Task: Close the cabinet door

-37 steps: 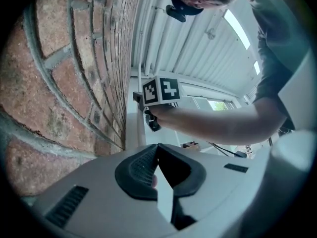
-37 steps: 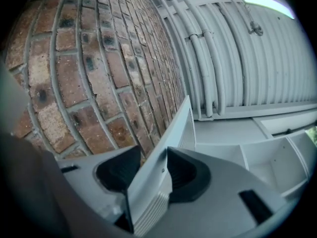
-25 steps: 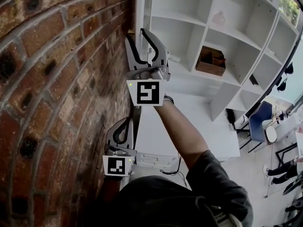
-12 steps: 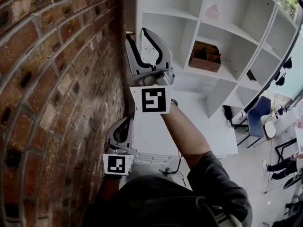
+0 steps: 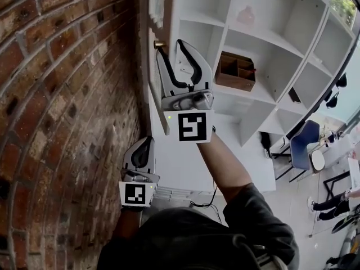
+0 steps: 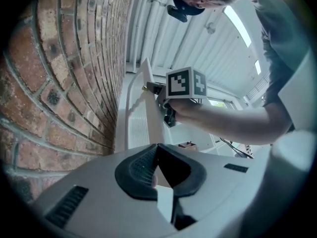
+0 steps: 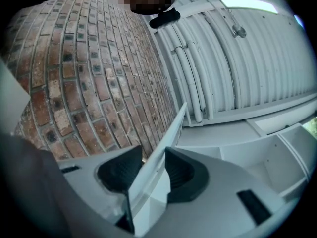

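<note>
Swung farther off the brick wall (image 5: 67,94), the cabinet door (image 5: 156,94) sits pinched in the left tool (image 5: 146,141) and the right tool (image 5: 171,46). Only the head view shows the wooden box (image 5: 233,71).

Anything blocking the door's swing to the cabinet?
Nothing visible. The right gripper is clamped on the door edge by the brick wall. The cabinet openings beside it look bare at the front. The box sits inside a compartment farther right. The left gripper hangs lower, shut.
</note>
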The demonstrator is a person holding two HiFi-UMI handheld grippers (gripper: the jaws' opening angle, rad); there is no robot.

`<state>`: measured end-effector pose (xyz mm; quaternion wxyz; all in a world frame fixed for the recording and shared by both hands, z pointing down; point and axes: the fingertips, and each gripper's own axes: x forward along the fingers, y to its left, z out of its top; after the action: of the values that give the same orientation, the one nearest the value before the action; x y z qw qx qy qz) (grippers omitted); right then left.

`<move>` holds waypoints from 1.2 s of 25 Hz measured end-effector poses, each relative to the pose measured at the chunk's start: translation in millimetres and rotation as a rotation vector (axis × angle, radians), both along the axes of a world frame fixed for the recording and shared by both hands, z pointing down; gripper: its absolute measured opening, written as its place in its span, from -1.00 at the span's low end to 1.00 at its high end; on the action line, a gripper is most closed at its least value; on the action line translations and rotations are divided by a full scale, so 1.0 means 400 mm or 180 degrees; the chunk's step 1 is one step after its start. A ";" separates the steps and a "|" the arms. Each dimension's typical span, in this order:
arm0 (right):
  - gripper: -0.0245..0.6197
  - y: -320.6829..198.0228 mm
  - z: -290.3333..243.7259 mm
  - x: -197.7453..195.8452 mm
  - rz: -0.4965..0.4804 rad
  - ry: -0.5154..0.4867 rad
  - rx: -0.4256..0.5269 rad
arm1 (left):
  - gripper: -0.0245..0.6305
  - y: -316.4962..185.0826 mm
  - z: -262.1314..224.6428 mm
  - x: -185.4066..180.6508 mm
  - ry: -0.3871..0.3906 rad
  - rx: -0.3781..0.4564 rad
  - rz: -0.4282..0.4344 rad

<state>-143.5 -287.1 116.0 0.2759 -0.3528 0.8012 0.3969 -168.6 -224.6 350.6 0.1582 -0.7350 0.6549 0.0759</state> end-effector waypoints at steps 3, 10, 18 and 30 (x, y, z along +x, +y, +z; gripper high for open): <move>-0.48 -0.021 0.001 0.035 0.0023 -0.0021 0.0004 | -0.92 -0.013 -0.002 0.017 0.0001 0.0012 0.0020; -0.48 -0.082 0.004 0.110 0.0096 0.0012 0.0005 | -0.92 -0.048 -0.003 0.049 -0.0064 0.0001 0.0085; -0.49 -0.145 0.005 0.172 0.0058 -0.0007 -0.0002 | -0.92 -0.092 -0.002 0.086 -0.0066 0.0001 0.0203; -0.50 -0.297 0.034 0.258 0.0164 0.0036 -0.0124 | -0.92 -0.166 0.003 0.139 -0.0132 -0.0010 0.0286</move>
<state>-40.5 -406.1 129.7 0.2542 -0.3763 0.8009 0.3903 -113.1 -290.9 351.8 0.1671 -0.7653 0.6180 0.0666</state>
